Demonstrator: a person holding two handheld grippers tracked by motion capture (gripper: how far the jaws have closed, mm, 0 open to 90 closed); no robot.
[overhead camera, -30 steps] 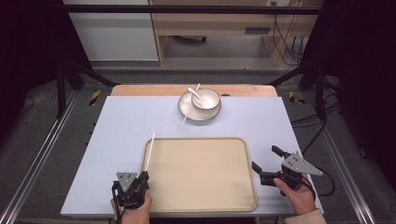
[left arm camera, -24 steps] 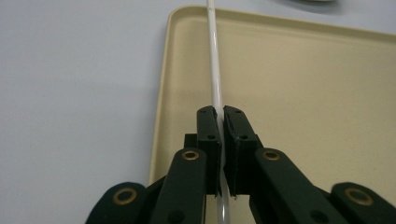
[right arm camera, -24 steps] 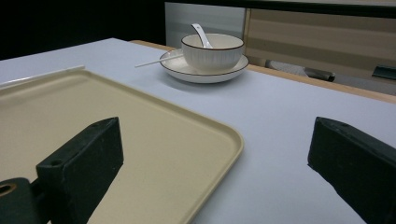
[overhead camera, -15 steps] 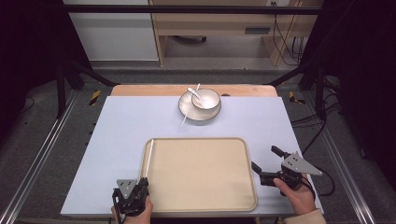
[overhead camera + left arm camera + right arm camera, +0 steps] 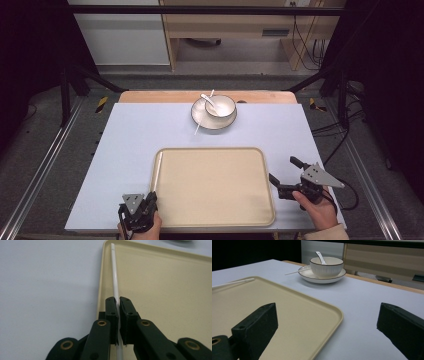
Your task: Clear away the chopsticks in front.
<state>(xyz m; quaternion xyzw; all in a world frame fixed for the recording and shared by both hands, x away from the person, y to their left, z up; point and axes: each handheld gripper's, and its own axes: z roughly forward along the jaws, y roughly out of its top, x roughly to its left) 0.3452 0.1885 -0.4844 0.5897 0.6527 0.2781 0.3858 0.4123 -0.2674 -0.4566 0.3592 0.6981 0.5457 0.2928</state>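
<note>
A pale blue table (image 5: 135,145) fills the middle of the high view, with a person's two hands entering from the six o'clock edge. The left gripper (image 5: 118,305) sits at about seven o'clock, at the near left corner of a beige tray (image 5: 220,215). Its two black jaws are pressed together on a thin white chopstick (image 5: 114,280), which runs away from the jaws toward twelve o'clock along the tray's left rim. In the left gripper view the stick lies just inside that rim, and its far end reaches the tray's far left corner; whether it rests on the tray floor or leans on the rim is hard to tell. The right gripper (image 5: 291,172) is at about four o'clock, just beside the tray's right edge, held by a hand (image 5: 316,209) on the table. Its jaws stand wide apart with nothing between them, and they point toward the tray. At twelve o'clock, well apart from the tray, a white bowl (image 5: 220,105) with a dark rim stands on a matching plate (image 5: 202,118). A white spoon (image 5: 208,99) leans in the bowl, and a second white chopstick (image 5: 199,125) rests across the plate's edge.
</note>
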